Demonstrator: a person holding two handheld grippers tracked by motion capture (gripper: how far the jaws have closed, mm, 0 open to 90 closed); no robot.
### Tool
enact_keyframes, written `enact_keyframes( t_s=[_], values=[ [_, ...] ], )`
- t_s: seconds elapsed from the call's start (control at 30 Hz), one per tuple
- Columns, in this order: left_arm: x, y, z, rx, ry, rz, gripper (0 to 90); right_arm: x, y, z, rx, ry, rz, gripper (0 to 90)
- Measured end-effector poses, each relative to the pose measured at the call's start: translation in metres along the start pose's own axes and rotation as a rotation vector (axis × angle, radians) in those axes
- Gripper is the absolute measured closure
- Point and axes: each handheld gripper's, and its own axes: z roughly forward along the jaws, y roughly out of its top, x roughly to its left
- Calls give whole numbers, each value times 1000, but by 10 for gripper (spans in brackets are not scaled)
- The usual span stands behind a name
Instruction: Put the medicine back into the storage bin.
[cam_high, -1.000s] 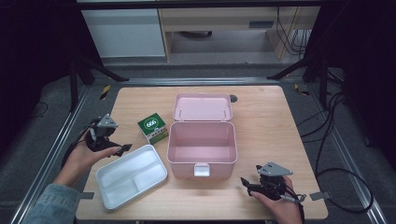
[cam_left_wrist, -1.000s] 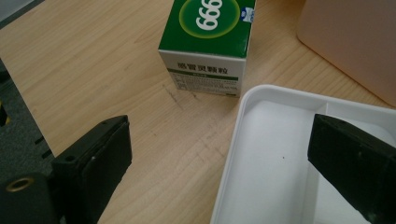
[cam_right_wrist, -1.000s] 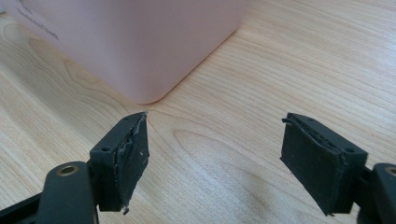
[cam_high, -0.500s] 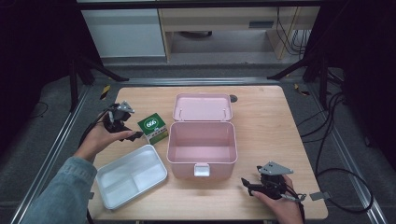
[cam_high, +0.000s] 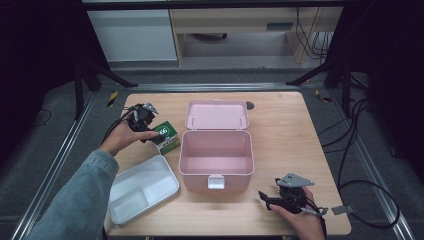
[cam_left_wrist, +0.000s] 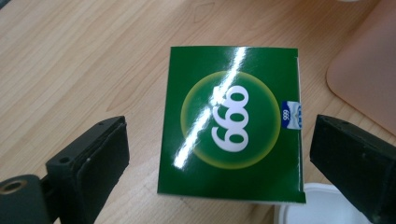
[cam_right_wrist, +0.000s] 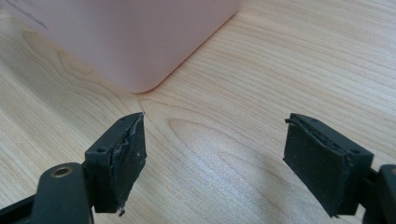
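Observation:
A small green carton (cam_high: 166, 136) with white digits in a yellow-green circle lies flat on the wooden table (cam_high: 280, 120), just left of the pink box. My left gripper (cam_high: 151, 131) hovers over it, open. In the left gripper view the carton (cam_left_wrist: 231, 123) sits between the two black pads (cam_left_wrist: 100, 158), with a gap of bare wood on the left side and a narrow gap on the right. My right gripper (cam_high: 265, 199) rests near the table's front right, open and holding nothing. Its view (cam_right_wrist: 215, 154) shows wood between the pads and a corner of the pink box (cam_right_wrist: 135, 37).
The open pink box (cam_high: 216, 172) stands mid-table with its lid (cam_high: 216, 115) laid back behind it. A white divided tray (cam_high: 142, 190) lies at the front left, its rim (cam_left_wrist: 322, 205) just beyond the carton. Cables (cam_high: 365, 150) trail off the right edge.
My left hand has moved right, from beside the tray to over the green carton, which now sits between its jaws. The right gripper has kept still.

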Motion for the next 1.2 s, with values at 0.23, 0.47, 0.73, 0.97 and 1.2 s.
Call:
enact_keyframes(
  t_s=[0.23, 0.47, 0.73, 0.97, 1.2],
  values=[
    [-2, 2, 11, 53, -12, 25, 40, 0, 0, -1, -1, 1, -1, 210],
    [1, -1, 22, 87, -12, 12, 40, 0, 0, -1, -1, 3, -4, 210],
    [-1, 0, 32, 100, -25, 29, 66, -1, 0, -2, -5, 1, -1, 211],
    [-3, -2, 36, 102, -28, 24, 110, -1, 0, -3, -6, -2, 1, 213],
    [-2, -5, 35, 93, -31, 17, 151, -2, 0, -3, -7, -1, 0, 215]
  ],
)
